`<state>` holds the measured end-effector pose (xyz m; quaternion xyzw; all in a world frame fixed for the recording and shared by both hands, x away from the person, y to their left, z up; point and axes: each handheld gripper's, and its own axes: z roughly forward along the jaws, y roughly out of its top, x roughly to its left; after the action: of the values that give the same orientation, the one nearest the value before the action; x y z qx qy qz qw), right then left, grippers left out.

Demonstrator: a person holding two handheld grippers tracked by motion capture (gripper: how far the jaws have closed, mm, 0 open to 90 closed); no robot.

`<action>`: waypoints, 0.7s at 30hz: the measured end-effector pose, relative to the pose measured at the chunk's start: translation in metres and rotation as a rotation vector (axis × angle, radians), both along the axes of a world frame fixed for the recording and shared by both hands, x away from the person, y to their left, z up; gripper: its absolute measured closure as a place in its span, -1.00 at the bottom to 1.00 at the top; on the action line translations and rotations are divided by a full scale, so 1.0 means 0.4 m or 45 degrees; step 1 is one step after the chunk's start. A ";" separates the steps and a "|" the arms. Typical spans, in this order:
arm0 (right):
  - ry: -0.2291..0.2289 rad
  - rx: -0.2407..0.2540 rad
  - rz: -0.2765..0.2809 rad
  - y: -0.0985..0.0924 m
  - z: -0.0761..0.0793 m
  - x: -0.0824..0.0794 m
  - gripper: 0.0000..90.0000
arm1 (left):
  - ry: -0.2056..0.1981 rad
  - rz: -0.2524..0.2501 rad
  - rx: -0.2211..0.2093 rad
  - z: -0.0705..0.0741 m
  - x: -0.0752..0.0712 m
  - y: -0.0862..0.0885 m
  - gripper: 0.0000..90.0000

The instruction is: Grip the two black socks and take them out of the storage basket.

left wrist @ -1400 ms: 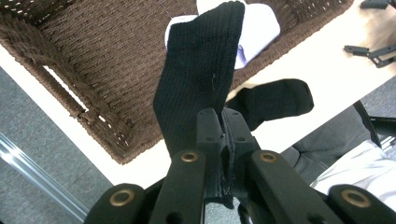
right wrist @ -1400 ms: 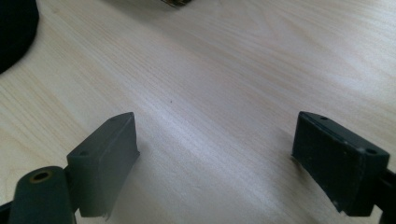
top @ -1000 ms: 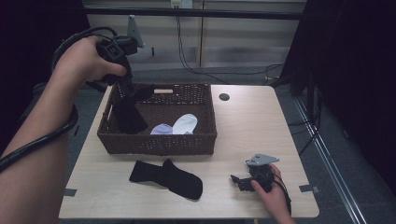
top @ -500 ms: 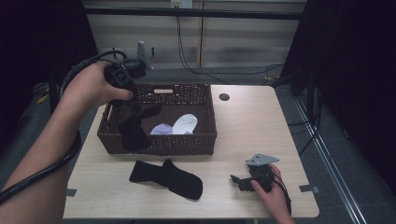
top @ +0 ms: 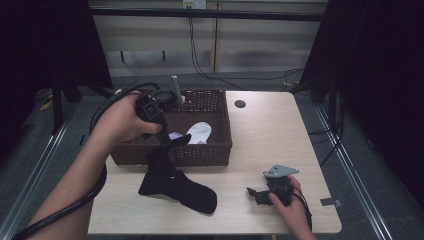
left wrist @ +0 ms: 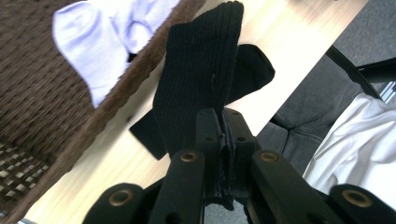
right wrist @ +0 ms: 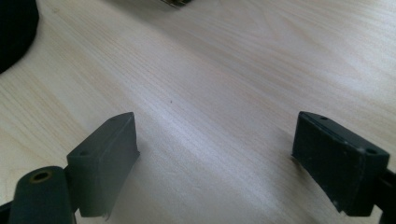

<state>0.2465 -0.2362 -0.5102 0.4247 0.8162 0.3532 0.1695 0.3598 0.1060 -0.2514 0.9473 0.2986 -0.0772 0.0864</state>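
My left gripper (top: 164, 140) is shut on the cuff of a black sock (top: 161, 165), which hangs just in front of the wicker basket's front wall (top: 210, 150). Its toe reaches a second black sock (top: 195, 194) lying flat on the table. In the left gripper view the jaws (left wrist: 223, 135) pinch the ribbed black sock (left wrist: 201, 79), with the other black sock (left wrist: 254, 70) on the wood beneath. White socks (top: 199, 131) lie inside the basket. My right gripper (top: 256, 192) rests on the table at the front right, open, with bare wood between its jaws (right wrist: 215, 144).
The light wooden table (top: 270, 135) has a round cable hole (top: 240, 104) at its back. The brown basket rim (left wrist: 116, 102) runs beside the hanging sock. A person's lap and white shirt (left wrist: 355, 140) lie past the table's near edge. A cable trails from the left gripper.
My left gripper came down and toward the table's front, carrying the black sock from above the basket over its front wall to the table. The right gripper has stayed put.
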 end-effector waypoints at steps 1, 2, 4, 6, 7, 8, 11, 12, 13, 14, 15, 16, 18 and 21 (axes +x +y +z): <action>-0.001 0.001 0.000 0.000 0.000 0.000 -0.71 | 0.001 -0.008 -0.001 -0.010 -0.002 -0.007 0.92; 0.001 0.000 -0.001 0.000 0.000 0.000 -0.71 | 0.007 -0.020 0.001 -0.018 -0.003 -0.014 0.92; -0.002 0.001 0.001 0.000 0.000 0.000 -0.71 | 0.014 -0.039 -0.008 -0.038 -0.004 -0.030 0.91; -0.002 0.002 -0.001 0.000 -0.001 0.000 -0.71 | 0.016 -0.057 -0.017 -0.055 -0.006 -0.045 0.91; -0.002 0.002 -0.001 0.000 -0.001 0.000 -0.71 | 0.025 -0.071 -0.022 -0.070 -0.007 -0.058 0.91; -0.002 0.003 -0.001 0.000 -0.001 0.000 -0.71 | 0.027 -0.078 -0.024 -0.077 -0.007 -0.063 0.91; -0.002 0.002 0.000 0.000 0.000 0.000 -0.71 | 0.023 -0.103 -0.033 -0.106 -0.003 -0.081 0.87; -0.003 0.003 0.000 0.000 -0.001 0.000 -0.71 | 0.016 -0.102 -0.042 -0.113 -0.002 -0.084 0.72; 0.005 0.003 -0.006 0.001 0.000 -0.001 -0.71 | 0.005 -0.092 -0.057 -0.120 -0.001 -0.086 0.58; -0.002 0.002 -0.001 0.000 -0.001 0.000 -0.71 | -0.004 -0.084 -0.064 -0.124 -0.002 -0.086 0.50; -0.003 0.002 0.001 0.000 -0.001 0.000 -0.71 | -0.011 -0.080 -0.071 -0.125 -0.002 -0.084 0.41; -0.003 0.002 -0.001 0.000 0.000 0.000 -0.71 | -0.015 -0.081 -0.074 -0.125 -0.002 -0.081 0.37; -0.003 0.002 -0.001 0.000 -0.001 0.000 -0.71 | -0.029 -0.082 -0.069 -0.128 -0.007 -0.071 0.36; -0.003 0.002 -0.001 0.000 -0.001 0.000 -0.71 | -0.050 -0.072 -0.041 -0.138 -0.015 -0.048 0.33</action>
<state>0.2465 -0.2361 -0.5104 0.4247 0.8156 0.3542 0.1701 0.3537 0.0868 -0.3064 0.9552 0.2687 -0.0656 0.1052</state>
